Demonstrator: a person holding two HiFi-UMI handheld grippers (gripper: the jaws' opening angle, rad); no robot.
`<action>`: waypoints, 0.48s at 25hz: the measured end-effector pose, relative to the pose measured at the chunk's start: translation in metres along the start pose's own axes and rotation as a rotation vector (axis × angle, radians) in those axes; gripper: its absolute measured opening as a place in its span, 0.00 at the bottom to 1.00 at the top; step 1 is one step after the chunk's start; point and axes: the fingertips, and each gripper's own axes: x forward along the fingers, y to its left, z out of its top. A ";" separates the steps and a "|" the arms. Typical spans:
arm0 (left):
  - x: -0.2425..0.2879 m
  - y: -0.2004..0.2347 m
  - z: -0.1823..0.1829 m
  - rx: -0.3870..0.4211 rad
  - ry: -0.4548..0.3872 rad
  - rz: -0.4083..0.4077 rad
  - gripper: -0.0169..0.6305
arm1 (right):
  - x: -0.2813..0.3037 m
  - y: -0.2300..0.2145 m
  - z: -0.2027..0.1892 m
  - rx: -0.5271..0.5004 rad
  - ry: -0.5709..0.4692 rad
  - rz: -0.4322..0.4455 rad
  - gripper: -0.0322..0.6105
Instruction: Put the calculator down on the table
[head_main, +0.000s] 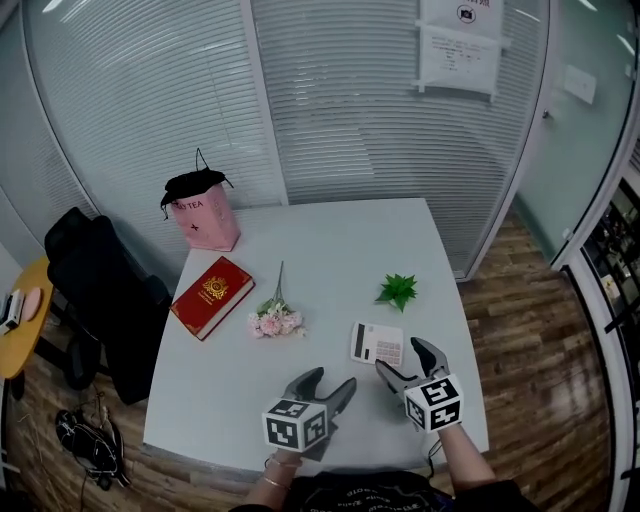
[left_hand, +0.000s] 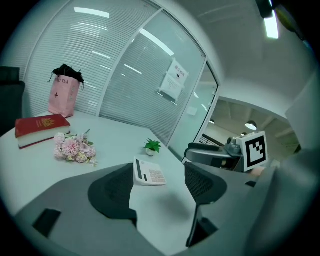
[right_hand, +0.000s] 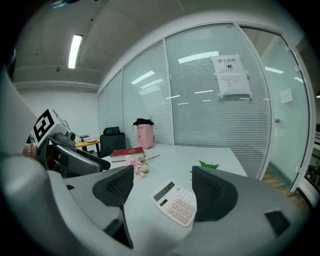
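My right gripper (head_main: 400, 357) is open, its two jaws wide apart with nothing pinched between them. The calculator (right_hand: 175, 202) lies flat on the white table (head_main: 330, 240), keys up, just ahead of that gripper. In the right gripper view it sits slanted in the gap between the jaws, display end farther from me, one corner running in under the right-hand jaw. Whether that jaw touches it I cannot tell. In the head view its near edge is just beside my right jaw tips.

My left gripper (head_main: 332, 380) is open as well, jaws spread and empty, held over bare table to the left of the right gripper and close to it. From the left gripper view the calculator is ahead, just past the left jaw's tip, and the right gripper's marker cube (left_hand: 255, 149) shows off to the right.

Farther ahead, a small green plant (head_main: 398, 290) stands beyond the calculator. Ahead and to the left of my left gripper lies a bunch of pink flowers (head_main: 275, 320), and further left a red book (head_main: 212, 296) lies flat. At the far left corner — well apart from both grippers — a pink bag (head_main: 205, 215) stands upright. A black chair (head_main: 100, 290) stands off the table's left side.
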 end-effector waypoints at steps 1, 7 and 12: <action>-0.009 -0.003 -0.001 -0.011 -0.016 -0.006 0.53 | -0.005 0.007 -0.002 0.003 -0.005 0.006 0.63; -0.050 -0.008 -0.033 0.043 -0.038 0.031 0.53 | -0.040 0.033 -0.019 0.037 -0.028 -0.013 0.62; -0.067 -0.011 -0.062 0.070 -0.037 0.044 0.53 | -0.061 0.051 -0.042 0.015 -0.007 -0.045 0.62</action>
